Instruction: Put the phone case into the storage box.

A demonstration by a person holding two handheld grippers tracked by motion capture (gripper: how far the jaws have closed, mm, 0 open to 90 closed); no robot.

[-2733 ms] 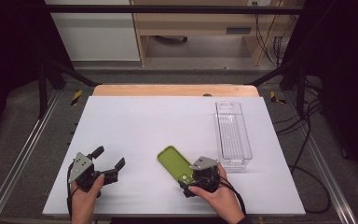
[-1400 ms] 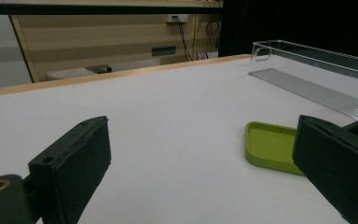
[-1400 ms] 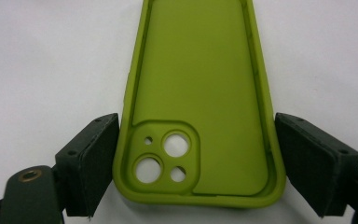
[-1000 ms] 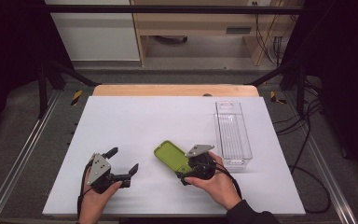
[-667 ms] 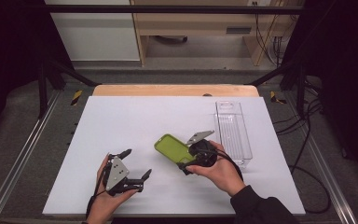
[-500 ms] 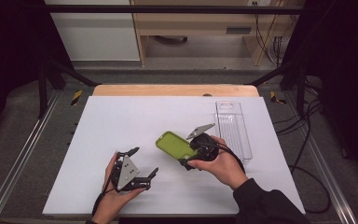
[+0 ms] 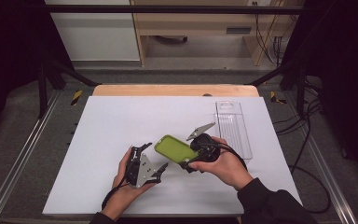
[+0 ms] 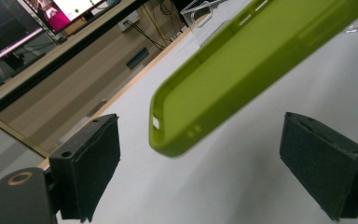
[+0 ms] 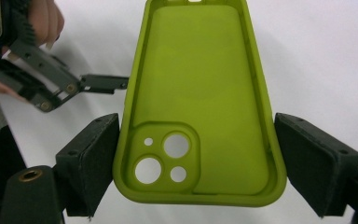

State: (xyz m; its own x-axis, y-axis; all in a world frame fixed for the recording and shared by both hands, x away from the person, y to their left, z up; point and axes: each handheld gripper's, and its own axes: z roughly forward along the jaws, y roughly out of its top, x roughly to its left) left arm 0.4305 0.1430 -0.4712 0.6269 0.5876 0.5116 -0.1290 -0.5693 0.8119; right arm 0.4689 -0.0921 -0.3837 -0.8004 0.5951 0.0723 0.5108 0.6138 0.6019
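The right gripper clamps a lime-green soft phone case; the left gripper gapes wide, empty, just beside it.

Green phone case clamped across its width between right tongs, camera cutouts nearest lens, inside facing up. Left tongs upper left, over white tabletop.

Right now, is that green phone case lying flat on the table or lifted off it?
Lifted: the green phone case sits tilted between the right gripper jaws, above the white table.
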